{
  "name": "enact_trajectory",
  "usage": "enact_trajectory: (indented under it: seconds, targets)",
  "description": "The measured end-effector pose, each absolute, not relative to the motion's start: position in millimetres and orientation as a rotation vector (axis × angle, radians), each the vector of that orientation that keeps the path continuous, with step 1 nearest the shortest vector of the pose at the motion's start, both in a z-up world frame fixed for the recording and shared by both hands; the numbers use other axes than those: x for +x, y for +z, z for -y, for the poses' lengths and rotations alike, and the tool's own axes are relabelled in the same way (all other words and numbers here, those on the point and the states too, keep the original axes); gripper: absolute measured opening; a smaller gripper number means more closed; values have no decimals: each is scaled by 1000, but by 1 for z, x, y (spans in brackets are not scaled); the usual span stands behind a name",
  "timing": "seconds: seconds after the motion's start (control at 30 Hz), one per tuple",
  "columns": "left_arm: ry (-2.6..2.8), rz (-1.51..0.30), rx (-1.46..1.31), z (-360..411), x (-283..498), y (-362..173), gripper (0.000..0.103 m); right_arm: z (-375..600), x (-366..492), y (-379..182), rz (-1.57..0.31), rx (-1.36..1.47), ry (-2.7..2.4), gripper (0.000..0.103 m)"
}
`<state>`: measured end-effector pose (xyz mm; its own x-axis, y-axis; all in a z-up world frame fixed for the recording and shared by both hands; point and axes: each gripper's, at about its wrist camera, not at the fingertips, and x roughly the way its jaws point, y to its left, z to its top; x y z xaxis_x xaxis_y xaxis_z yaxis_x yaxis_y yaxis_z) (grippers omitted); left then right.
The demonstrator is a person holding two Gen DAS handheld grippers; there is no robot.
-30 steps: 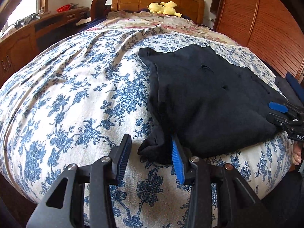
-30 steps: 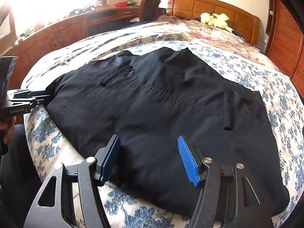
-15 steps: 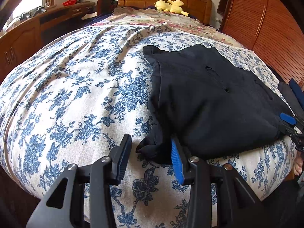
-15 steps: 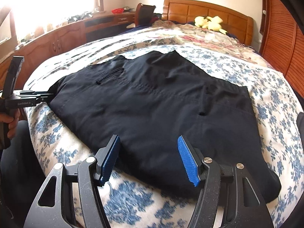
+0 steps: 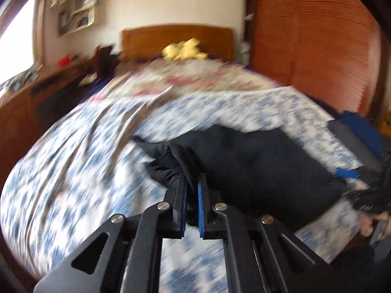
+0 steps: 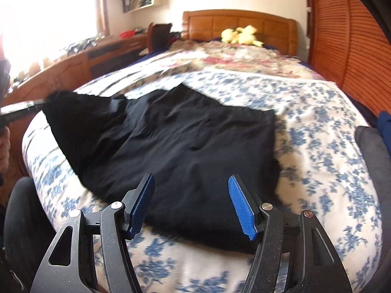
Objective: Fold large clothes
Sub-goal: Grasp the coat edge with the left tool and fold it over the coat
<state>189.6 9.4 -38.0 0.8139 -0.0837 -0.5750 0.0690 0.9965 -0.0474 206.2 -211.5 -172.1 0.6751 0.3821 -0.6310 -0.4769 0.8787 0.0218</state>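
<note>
Between left hand-held gripper (image 5: 191,183) jaws: garment (image 5: 256,166) corner, newly pinched.

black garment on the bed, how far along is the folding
Early. The black garment mostly lies spread on the floral bedspread. In hand: left gripper, jaws just closed, pinches one corner and lifts it. Right gripper hangs open over the near edge. The folds remain.

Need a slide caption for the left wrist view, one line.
Left gripper, its jaws just closed, pinches a corner of the black garment on the blue-floral bedspread.
</note>
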Motion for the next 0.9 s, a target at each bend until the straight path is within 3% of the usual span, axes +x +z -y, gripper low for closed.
enact_trajectory:
  seconds: [0.17, 0.4, 0.6, 0.9]
  targets:
    - [-304, -593, 45, 84, 228, -8, 2, 243, 208, -157, -649, -106, 427, 64]
    - [-511, -657, 41, 158, 258, -26, 2, 287, 210, -146, -636, -15, 365, 64]
    - [-489, -703, 56, 165, 256, -46, 3, 293, 213, -152, -662, -20, 348, 64]
    - [-497, -672, -42, 138, 230, -35, 19, 283, 215, -153, -665, -28, 367, 64]
